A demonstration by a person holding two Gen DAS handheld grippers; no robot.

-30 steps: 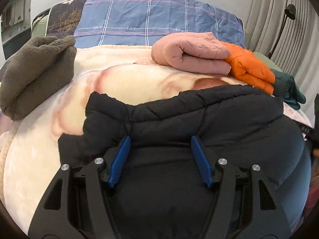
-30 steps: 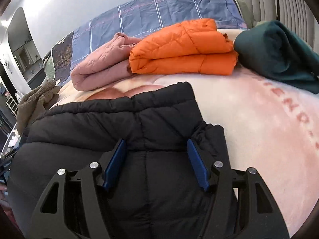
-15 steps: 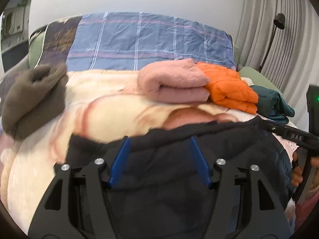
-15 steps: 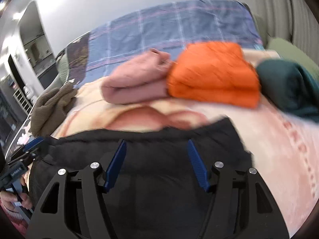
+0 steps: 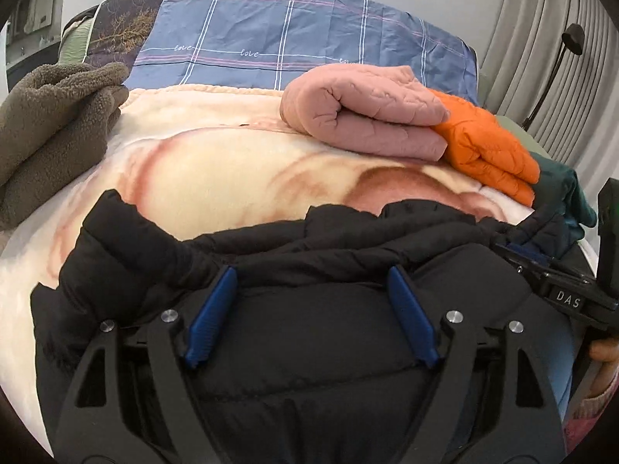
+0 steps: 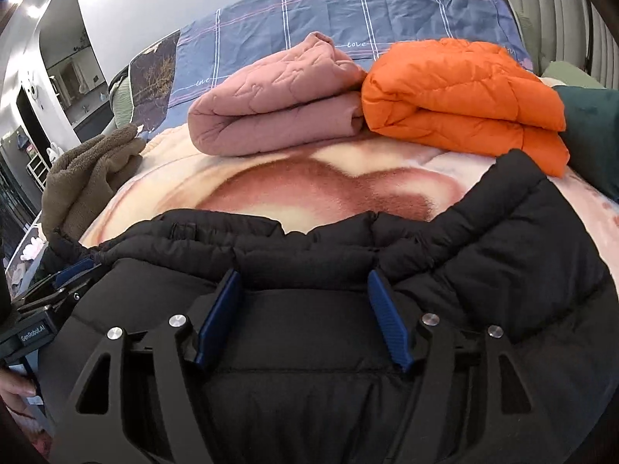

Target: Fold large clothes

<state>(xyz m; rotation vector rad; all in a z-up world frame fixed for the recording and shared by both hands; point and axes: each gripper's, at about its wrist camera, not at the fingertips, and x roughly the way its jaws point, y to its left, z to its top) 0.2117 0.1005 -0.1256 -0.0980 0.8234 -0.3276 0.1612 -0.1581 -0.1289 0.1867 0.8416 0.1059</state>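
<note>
Both grippers are opening as we are reading this moment: the left gripper (image 5: 311,311) and the right gripper (image 6: 301,315) are standing wide over the black jacket (image 5: 329,328), and their blue pads are pressing on nothing that we can see. We are finding the jacket on the blanket (image 5: 216,170) at the near edge of the bed, its folded top edge bunching in a ridge just beyond the fingertips.

We are judging three risks. The puffy filling is likely springing back once released, so the fold may be opening. The lower half is lying toward the bed edge, so its weight may be dragging the jacket off. Its right corner is lying close against the orange jacket (image 6: 464,104); a further push may be disturbing that stack and the pink jacket (image 6: 278,108) beside it.
</note>
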